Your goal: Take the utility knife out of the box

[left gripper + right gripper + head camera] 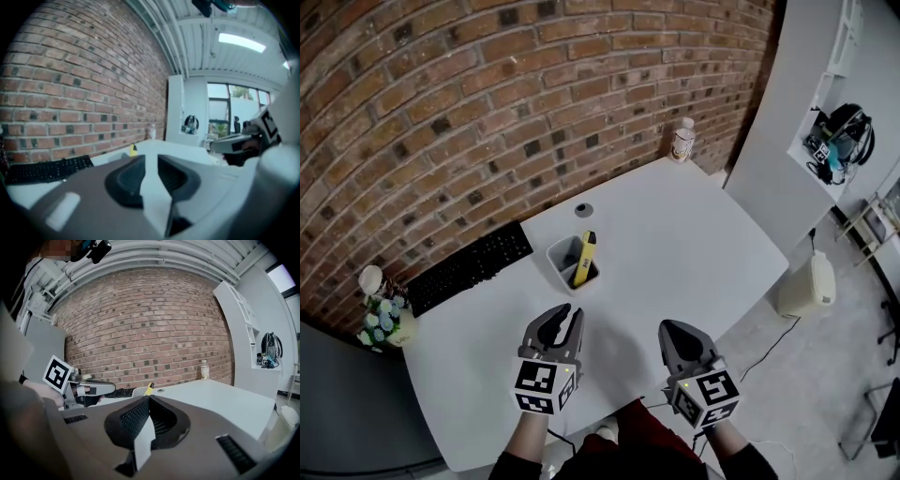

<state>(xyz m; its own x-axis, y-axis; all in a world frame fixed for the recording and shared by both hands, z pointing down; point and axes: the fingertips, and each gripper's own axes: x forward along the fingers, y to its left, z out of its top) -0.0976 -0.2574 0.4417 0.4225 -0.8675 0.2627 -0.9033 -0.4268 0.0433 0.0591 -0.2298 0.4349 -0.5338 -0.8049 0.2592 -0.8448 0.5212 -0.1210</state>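
Two grippers hover over the near edge of a white table (694, 234), both short of the box (560, 255), with only bare tabletop between them and it. The left gripper (565, 315) has its jaws slightly apart around nothing; the right gripper (668, 328) has its tips together, empty. The utility knife (585, 256) stands tilted inside the box, its yellow body poking above the rim. A black keyboard (473, 267) lies just left of the box, a round grey grommet (583, 209) lies behind it, a bottle (682, 141) stands at the far corner and a pot of flowers (384, 319) at the left end. The box is a smooth white tub with rounded corners, the wall (487, 112) is rough red brick, and the grippers' pads (133, 420) are dark and ribbed.
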